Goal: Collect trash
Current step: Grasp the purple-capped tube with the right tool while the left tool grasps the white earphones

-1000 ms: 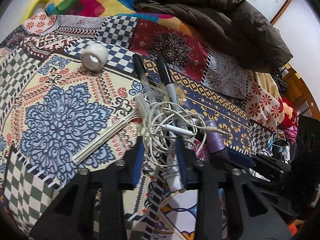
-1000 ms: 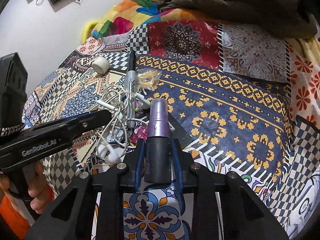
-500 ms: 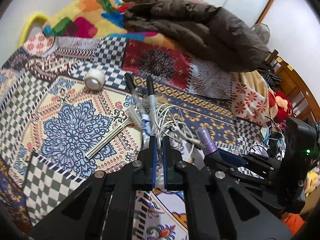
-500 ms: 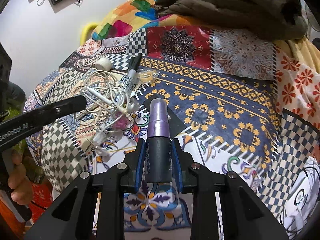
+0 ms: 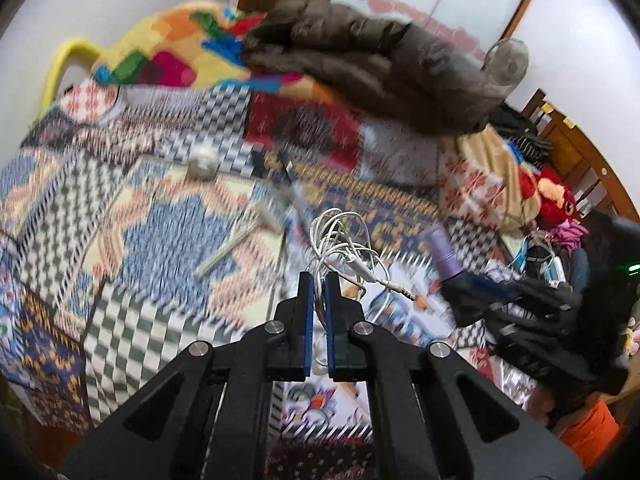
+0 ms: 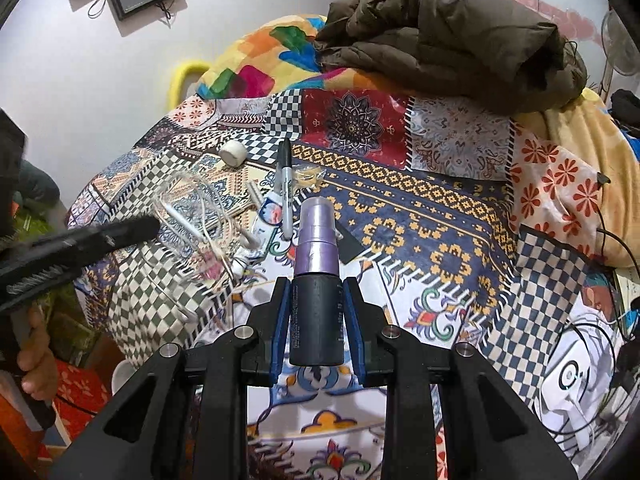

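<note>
Patchwork bedspread (image 6: 440,216) fills both my views. My right gripper (image 6: 316,320) pinches a purple bottle (image 6: 316,248), long axis pointing to 12 o'clock. My left gripper (image 5: 316,304) squeezes a tangled white earphone cable (image 5: 344,240). Only the right view shows the marker (image 6: 285,188) at 11 o'clock.

Even, soft indoor light fills both views, with no hard shadows. The left wrist view is smeared by motion blur: the patchwork patterned bedspread (image 5: 168,236) streaks, perhaps from fast movement. The right wrist view is sharp, though the tangled white earphone cable (image 6: 200,220) blurs. Fisheye bending darkens corners.
</note>
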Available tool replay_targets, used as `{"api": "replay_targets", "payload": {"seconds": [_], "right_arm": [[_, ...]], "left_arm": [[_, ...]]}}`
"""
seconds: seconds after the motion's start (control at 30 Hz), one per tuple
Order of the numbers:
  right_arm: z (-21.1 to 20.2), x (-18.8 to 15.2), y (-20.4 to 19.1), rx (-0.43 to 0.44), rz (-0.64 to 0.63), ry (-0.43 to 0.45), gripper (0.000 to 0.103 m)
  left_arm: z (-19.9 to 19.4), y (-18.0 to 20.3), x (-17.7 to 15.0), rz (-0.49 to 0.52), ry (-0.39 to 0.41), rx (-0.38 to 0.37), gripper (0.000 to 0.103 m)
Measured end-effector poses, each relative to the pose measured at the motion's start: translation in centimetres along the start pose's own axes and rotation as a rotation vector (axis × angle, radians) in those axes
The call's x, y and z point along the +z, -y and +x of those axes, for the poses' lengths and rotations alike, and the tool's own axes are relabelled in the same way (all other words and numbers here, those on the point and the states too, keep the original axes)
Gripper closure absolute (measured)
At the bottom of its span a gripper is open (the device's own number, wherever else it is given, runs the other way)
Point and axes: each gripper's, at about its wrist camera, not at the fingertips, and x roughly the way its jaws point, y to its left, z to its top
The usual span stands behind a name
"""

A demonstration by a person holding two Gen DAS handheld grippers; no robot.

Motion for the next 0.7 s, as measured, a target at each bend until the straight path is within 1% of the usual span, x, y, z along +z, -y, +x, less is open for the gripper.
{"api": "replay_targets", "payload": {"seconds": [0.1, 0.13, 0.17, 0.2, 0.23, 0.3, 0.37, 0.4, 0.43, 0.47, 0.5, 0.53, 0.6, 0.67, 0.7], "right_arm": [[0.1, -0.7, -0.3, 0.001, -0.005, -0.018, 0.079], [0.2, -0.9, -0.4, 0.001, -0.006, -0.026, 0.079], [0.5, -1.1, -0.5, 0.001, -0.008, -0.036, 0.079], [0.5, -1.4, -0.4, 0.001, -0.009, -0.041, 0.079], [0.7, -1.5, -0.5, 0.000, -0.011, -0.047, 0.079], [1.0, -1.7, -0.5, -0.003, -0.014, -0.055, 0.079], [1.3, -1.8, -0.4, -0.002, -0.014, -0.059, 0.079], [1.3, -1.9, -0.3, 0.000, -0.013, -0.060, 0.079], [1.4, -1.9, -0.3, 0.002, -0.013, -0.060, 0.079], [1.5, -1.9, -0.3, 0.003, -0.013, -0.061, 0.079], [1.5, -1.9, -0.2, 0.005, -0.014, -0.060, 0.079], [1.6, -2.0, -0.3, 0.004, -0.014, -0.060, 0.079], [1.6, -2.2, -0.4, 0.004, -0.015, -0.059, 0.079], [1.7, -2.4, -0.5, 0.005, -0.018, -0.061, 0.079], [1.8, -2.5, -0.5, 0.006, -0.017, -0.064, 0.079]], "left_arm": [[2.0, -1.8, -1.0, -0.029, -0.068, 0.034, 0.099], [2.7, -2.7, -1.3, -0.051, -0.088, 0.058, 0.098], [3.3, -3.4, -1.6, -0.069, -0.109, 0.083, 0.095], [3.5, -3.9, -1.8, -0.078, -0.124, 0.099, 0.088], [3.8, -4.4, -2.1, -0.085, -0.133, 0.119, 0.084], [3.7, -4.9, -2.6, -0.084, -0.133, 0.142, 0.084], [3.0, -4.9, -3.2, -0.067, -0.129, 0.139, 0.083], [2.6, -4.7, -3.6, -0.058, -0.126, 0.137, 0.079], [2.2, -4.3, -3.9, -0.048, -0.124, 0.134, 0.069], [1.6, -3.7, -4.4, -0.036, -0.118, 0.129, 0.064], [1.2, -3.3, -4.7, -0.026, -0.111, 0.125, 0.056], [0.7, -2.9, -5.2, -0.016, -0.094, 0.122, 0.053], [0.3, -2.0, -5.8, -0.008, -0.073, 0.115, 0.051], [0.8, -1.3, -5.9, -0.001, -0.079, 0.109, 0.050], [1.3, -1.1, -5.9, 0.009, -0.085, 0.120, 0.050]]}}
